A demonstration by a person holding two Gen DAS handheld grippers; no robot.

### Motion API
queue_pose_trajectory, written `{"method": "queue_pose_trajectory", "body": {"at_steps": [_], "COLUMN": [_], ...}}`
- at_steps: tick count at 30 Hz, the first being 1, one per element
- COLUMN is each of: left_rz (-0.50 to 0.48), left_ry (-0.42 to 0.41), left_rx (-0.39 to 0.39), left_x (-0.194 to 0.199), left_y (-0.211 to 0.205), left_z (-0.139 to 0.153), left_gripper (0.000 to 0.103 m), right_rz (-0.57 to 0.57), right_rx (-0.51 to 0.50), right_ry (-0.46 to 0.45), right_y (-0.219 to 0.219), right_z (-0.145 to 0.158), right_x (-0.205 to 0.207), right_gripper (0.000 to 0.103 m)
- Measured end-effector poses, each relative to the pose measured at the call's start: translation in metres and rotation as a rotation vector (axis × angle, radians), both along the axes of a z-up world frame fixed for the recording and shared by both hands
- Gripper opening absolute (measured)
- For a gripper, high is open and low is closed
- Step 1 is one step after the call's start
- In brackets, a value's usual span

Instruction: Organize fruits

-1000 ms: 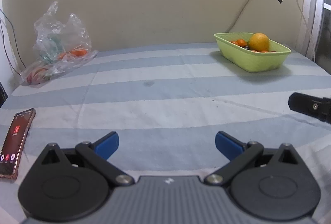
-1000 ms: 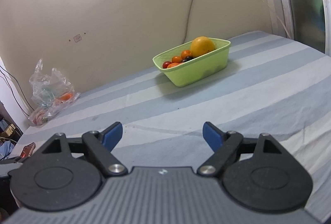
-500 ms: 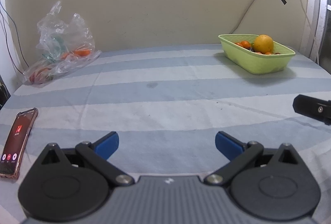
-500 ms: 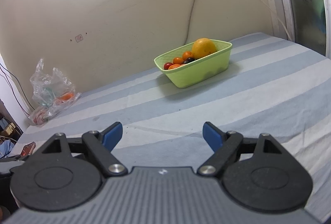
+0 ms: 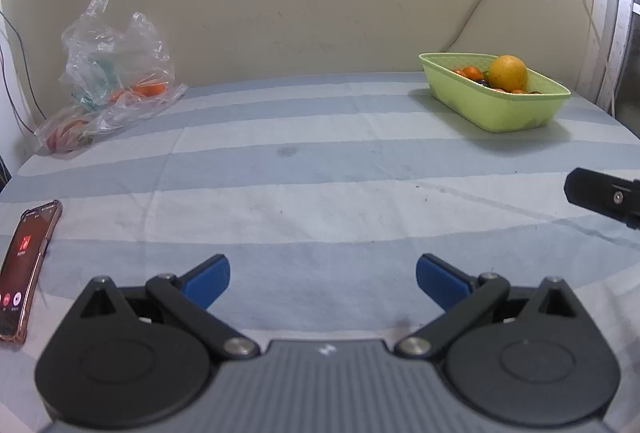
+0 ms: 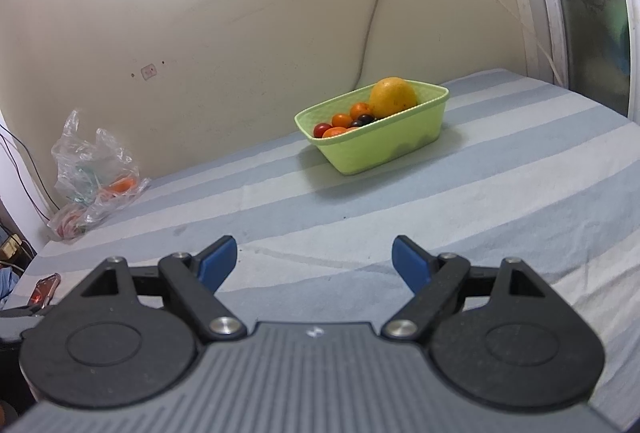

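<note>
Left of the basket (image 6: 372, 147), against the wall: bag (image 5: 108, 81) with fruit inside, so sorting looks unfinished. Basket holds an orange (image 6: 393, 97) and small tomatoes (image 6: 341, 120), heaped loosely. I've got the left gripper (image 5: 322, 279) and right gripper (image 6: 315, 261) spread wide, both empty.
</note>
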State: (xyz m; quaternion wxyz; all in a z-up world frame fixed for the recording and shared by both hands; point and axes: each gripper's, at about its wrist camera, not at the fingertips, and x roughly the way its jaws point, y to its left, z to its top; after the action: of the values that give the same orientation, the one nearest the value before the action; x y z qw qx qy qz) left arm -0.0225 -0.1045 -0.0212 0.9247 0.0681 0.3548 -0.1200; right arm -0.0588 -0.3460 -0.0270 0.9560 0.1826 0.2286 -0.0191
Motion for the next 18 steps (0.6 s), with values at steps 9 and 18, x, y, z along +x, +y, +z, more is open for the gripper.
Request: {"method": "queue_pose_trajectory", "body": {"at_steps": [9, 18], "left_rz": [0.002, -0.008], "left_ry": [-0.014, -0.033], "left_rx": [0.029, 0.022], "left_x": [0.0004, -0.0021], "left_y": [-0.0015, -0.0005], "left_z": [-0.0014, 0.0021], "left_gripper": [0.103, 0.103], "right_rz": [-0.004, -0.005], "right_rx": [0.005, 0.0], "right_ry": [0.008, 0.007], "right_y": [-0.0004, -0.0004], "right_z": [-0.0025, -0.0031], "right_x": [0.0033, 0.003], "right_gripper": [0.086, 0.086]}}
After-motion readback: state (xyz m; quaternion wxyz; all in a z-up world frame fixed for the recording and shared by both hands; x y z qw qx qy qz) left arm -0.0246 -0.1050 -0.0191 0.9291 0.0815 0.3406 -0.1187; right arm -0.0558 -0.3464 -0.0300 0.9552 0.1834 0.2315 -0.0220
